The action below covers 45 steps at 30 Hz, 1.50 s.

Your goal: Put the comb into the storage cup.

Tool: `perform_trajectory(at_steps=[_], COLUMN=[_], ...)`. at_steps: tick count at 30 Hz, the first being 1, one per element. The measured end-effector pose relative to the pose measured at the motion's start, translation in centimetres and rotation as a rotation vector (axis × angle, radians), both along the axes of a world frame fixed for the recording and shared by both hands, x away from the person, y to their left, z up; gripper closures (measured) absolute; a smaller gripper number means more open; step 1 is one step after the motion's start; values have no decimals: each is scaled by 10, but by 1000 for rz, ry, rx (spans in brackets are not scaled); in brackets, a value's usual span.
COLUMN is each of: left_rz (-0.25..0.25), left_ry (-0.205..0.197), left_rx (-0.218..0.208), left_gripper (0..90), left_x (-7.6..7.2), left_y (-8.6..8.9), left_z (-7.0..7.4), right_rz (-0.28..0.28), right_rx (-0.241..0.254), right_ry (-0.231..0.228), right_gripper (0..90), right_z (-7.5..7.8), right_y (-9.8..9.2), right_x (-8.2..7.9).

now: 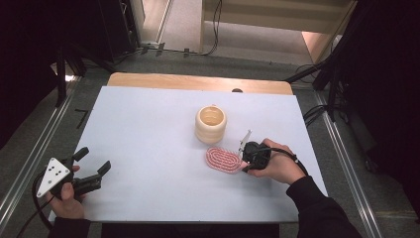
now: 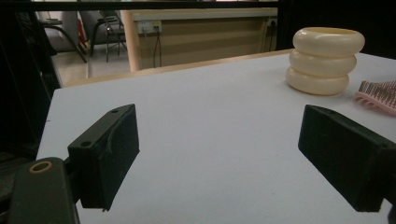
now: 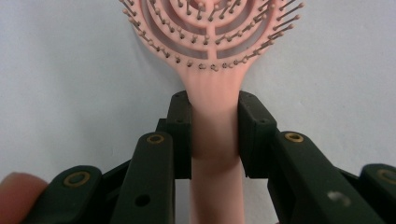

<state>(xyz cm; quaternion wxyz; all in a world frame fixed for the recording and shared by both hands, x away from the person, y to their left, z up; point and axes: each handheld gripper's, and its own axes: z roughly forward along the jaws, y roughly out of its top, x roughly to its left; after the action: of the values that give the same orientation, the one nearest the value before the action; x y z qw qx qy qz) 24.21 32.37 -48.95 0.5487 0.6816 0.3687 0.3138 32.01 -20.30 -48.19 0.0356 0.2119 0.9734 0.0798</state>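
Right tool (image 3: 214, 135) clamping handle of pink, bristled hairbrush (image 3: 212, 70)

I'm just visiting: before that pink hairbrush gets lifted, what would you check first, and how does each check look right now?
1. Right gripper jaws on both sides of the pink hairbrush handle: ok, they sit against it on either side.
2. Grip placed near the brush head, not the handle's far end: ok.
3. Bristles facing up, head flat on the table: ok.
4. Cream ringed cup clear of the brush: ok, it stands upright just behind the brush, apart from it.
5. Left gripper out of the way: ok, open and empty at the table's near left corner.
6. Grip firm enough to lift: cannot tell.
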Motion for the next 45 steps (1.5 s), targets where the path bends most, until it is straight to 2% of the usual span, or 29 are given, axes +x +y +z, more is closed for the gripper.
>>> perform_trajectory(at_steps=[2, 5, 7, 8, 11, 13, 19, 20, 21, 24, 26, 30, 33, 45], left_rz=[0, 1, 1, 1, 2, 2, 3, 3, 3, 3, 4, 3, 3, 3], left_ry=[0, 0, 0, 0, 0, 0, 0, 0, 0, -1, 0, 0, 0, 0], left_rx=[-1, -1, 0, -1, -1, -2, -1, -1, -1, -1, -2, 0, -1, 8], left_gripper=[133, 132, 133, 132, 133, 132, 133, 132, 133, 133, 133, 133, 133, 132], left_x=[0, 0, 0, 0, 0, 0, 0, 0, 0, 0, 0, 0, 0, -1], left_y=[0, 0, 1, 1, 1, 1, 1, 1, 1, 1, 1, 0, 1, 0], left_z=[0, 0, 0, 0, 0, 0, 0, 0, 0, 0, 0, 0, 0, 0], right_rz=[-20, 5, -5, 4, 2, -23, -24, -41, -51, -49, -61, -43, -47, -42], right_rx=[-4, 34, 37, 59, 61, 87, 122, 124, 150, 173, 181, 185, 212, 234], right_ry=[0, -19, -17, -18, -27, -27, -49, -50, -54, -59, -62, -62, -63, -78], right_gripper=[675, 676, 676, 676, 676, 677, 677, 677, 677, 677, 677, 676, 676, 677], right_z=[1, 0, 0, -1, 0, 1, 7, 8, 9, 10, 11, 11, 12, 18], right_y=[0, -5, -6, -8, -9, -10, -16, -16, -19, -20, -20, -20, -19, -16], right_x=[-2, -3, -3, -3, -5, -6, -9, -10, -11, -12, -14, -14, -14, -17])
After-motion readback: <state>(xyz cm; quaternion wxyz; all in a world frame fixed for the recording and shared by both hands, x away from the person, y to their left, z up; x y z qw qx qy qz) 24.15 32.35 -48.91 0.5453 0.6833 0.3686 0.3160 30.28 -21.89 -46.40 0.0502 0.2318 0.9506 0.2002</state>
